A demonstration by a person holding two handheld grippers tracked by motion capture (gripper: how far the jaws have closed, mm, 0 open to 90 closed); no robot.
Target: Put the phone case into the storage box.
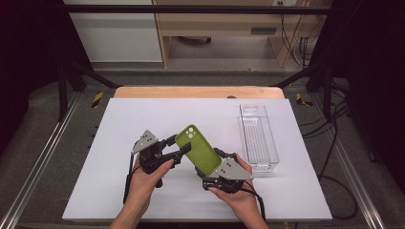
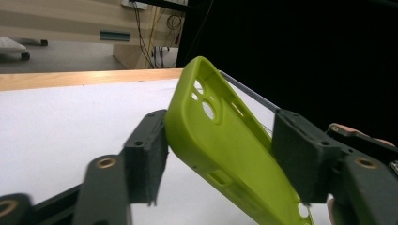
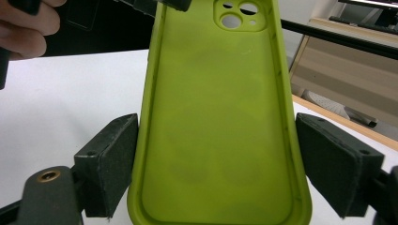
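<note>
Over the white surface [image 1: 143,114] we hold the green phone case [image 1: 199,149] in the air, its long axis slanting from the camera holes at upper left down to the right hand-held gripper [image 1: 216,164], clamped on its lower end; the left hand-held gripper [image 1: 177,149] straddles the camera end, pads touching its edges.

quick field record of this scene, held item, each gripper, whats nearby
held item: green phone case, lifted off the table, camera cutout end up
right gripper: shut on the case's long sides near its lower end
left gripper: jaws on either side of the case's upper part, both pads touching it
nearby: clear plastic tray beside the right hand
surface: white table
</note>
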